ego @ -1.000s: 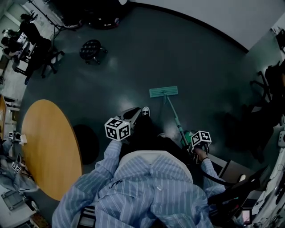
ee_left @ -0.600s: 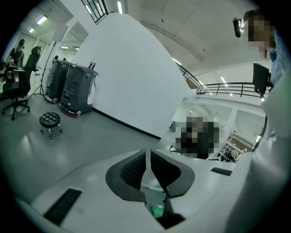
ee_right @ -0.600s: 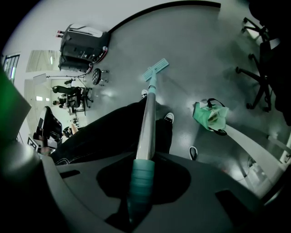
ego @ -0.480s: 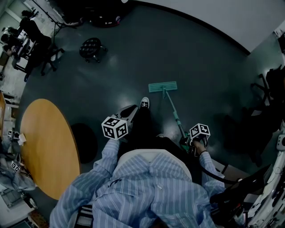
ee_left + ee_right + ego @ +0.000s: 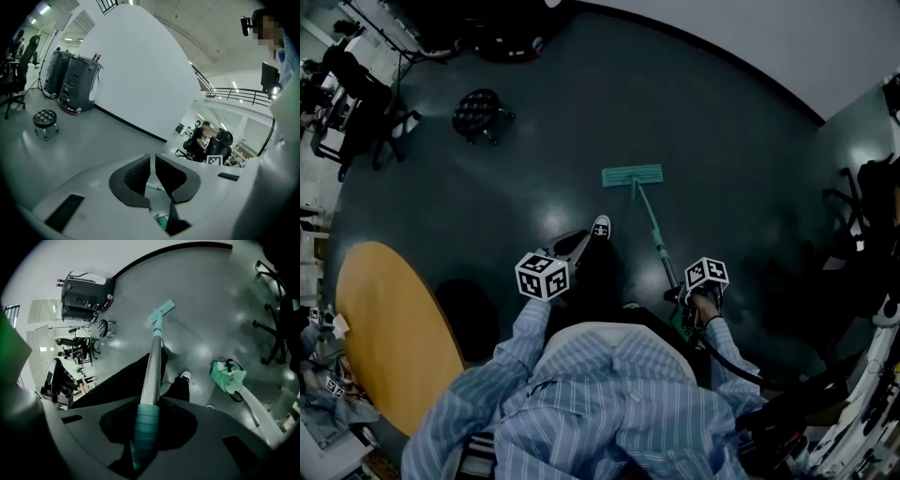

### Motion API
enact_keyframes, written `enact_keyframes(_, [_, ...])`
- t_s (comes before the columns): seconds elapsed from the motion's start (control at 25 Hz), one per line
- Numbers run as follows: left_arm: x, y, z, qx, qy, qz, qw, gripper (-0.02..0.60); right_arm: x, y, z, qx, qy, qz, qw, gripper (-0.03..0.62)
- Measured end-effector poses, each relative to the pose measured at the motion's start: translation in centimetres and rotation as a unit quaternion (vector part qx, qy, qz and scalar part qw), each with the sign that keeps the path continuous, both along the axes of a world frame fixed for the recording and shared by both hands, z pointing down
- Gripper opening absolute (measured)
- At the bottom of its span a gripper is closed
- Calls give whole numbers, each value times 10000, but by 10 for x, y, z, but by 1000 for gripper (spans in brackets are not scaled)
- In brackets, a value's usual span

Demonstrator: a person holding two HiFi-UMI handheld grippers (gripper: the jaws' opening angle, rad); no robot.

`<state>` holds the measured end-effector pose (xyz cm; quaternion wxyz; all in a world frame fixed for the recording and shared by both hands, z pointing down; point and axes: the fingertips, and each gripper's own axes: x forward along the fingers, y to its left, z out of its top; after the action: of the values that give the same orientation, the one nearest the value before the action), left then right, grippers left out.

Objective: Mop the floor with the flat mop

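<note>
Currently, right gripper [image 5: 146, 423] clamped on flat mop handle [image 5: 649, 223], mop head [image 5: 632, 175] on floor [image 5: 581, 122] at 12 o'clock, left gripper [image 5: 152, 173] closed, empty.

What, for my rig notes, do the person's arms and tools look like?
Both sleeves are light blue with fine white stripes. The left tool and right tool have pale grey bodies with dark pads, and each carries a white cube printed with black square markers.
</note>
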<state>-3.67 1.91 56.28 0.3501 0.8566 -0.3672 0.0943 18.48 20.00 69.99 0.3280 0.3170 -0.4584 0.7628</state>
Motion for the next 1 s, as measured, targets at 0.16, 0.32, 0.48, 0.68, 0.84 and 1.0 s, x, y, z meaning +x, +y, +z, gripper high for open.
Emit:
enact_keyframes(0.16, [1,-60,2,27,-51,211,9998,35,-6,-66,1,-11,3,10,10000,72])
enact_keyframes(0.32, [2,-122,14,-60,-190,323,9993,35,-9,-144,3,-2,43,-21,10000,72])
enact_keyframes(0.48, [-18,-176,27,-239,-131,406,9988,35,-36,-232,8,18,82,-24,10000,72])
enact_keyframes(0.68, [-47,-236,48,-439,-45,320,9985,35,-73,-346,14,92,-18,22,10000,72])
enact_keyframes(0.84, [-61,-279,59,-432,1,69,9990,35,-85,-427,27,202,-17,-35,9998,72])
enact_keyframes(1.0, [-70,-311,62,-413,132,-98,9990,35,-90,-504,47,296,187,-200,9992,72])
